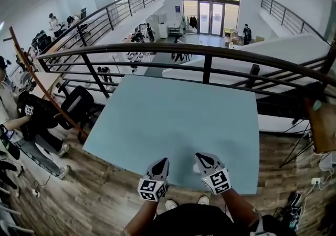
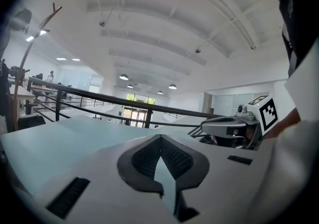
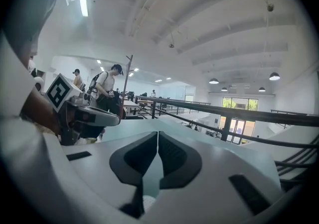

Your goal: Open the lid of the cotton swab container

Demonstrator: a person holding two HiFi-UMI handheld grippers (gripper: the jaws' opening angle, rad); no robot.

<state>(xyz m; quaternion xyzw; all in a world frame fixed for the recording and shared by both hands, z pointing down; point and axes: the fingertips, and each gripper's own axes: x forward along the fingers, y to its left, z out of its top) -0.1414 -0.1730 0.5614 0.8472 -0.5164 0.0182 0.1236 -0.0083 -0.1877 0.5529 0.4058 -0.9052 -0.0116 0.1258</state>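
No cotton swab container shows in any view. A bare light-blue table [image 1: 173,119] fills the middle of the head view. My left gripper [image 1: 164,160] hovers over the table's near edge, jaws shut with nothing between them; in the left gripper view its dark pads [image 2: 160,138] meet at the tips. Just to its right, my right gripper [image 1: 199,155] is also shut and empty, and its pads [image 3: 158,133] touch along a thin line. Each gripper view shows the other gripper beside it: the right gripper [image 2: 234,126] and the left gripper [image 3: 89,116].
A black metal railing [image 1: 207,51] runs along the table's far side, with an open hall below it. A seated person [image 1: 37,117] and a leaning wooden pole [image 1: 37,80] are at the left. A brown wooden board [image 1: 321,125] stands at the right. Wood floor lies underfoot.
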